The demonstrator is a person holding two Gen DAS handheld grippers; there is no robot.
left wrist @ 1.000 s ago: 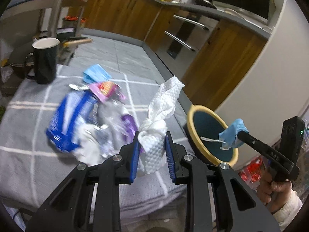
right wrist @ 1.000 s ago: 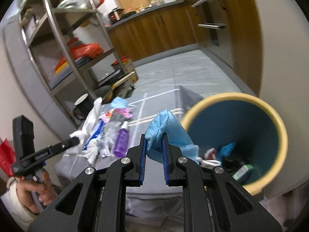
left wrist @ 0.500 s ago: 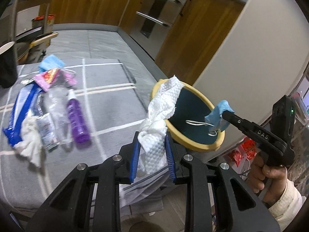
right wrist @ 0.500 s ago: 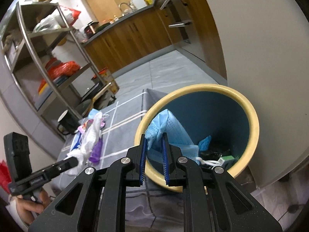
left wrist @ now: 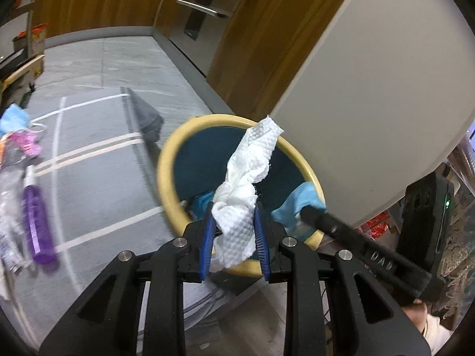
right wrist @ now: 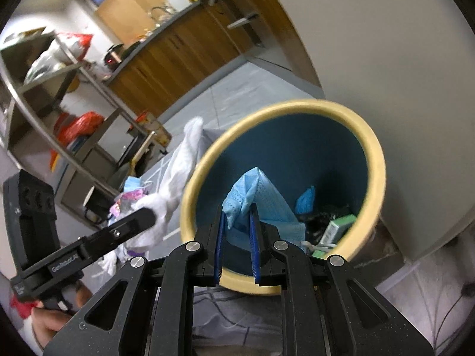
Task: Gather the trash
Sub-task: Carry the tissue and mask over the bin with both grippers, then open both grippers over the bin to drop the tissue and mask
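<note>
**Blue mask and white towel held over the bin**

Blue fabric fills the right gripper (right wrist: 236, 237): its pads are closed on a crumpled mask (right wrist: 255, 198), which stands up between them over the open mouth of the bin (right wrist: 375, 160). In the left wrist view the same mask (left wrist: 297, 204) shows at the tip of the right gripper (left wrist: 310, 212), just inside the bin's near right rim.

The left gripper (left wrist: 234, 237) is clamped on a twisted paper towel (left wrist: 246, 178). The towel rises between the blue pads and leans up and right, its top end in front of the bin's far rim. From the right wrist view the towel (right wrist: 181, 172) hangs just outside the bin's left rim, with the left gripper (right wrist: 148, 216) beside it and a hand (right wrist: 47, 326) on its handle.

The bin (left wrist: 166, 160) has a yellow rim and a dark teal inside, and it stands against a pale wall panel (left wrist: 371, 103), beside the edge of a grey cloth (left wrist: 98, 178) with white lines. Inside lie a green box (right wrist: 338, 228), a blue scrap (right wrist: 305, 200) and some dark bits too blurred to name.

More trash remains on the cloth, well apart from the bin: a purple bottle (left wrist: 38, 222), a pink wrapper (left wrist: 26, 144), and a second blue mask (left wrist: 13, 118).
</note>
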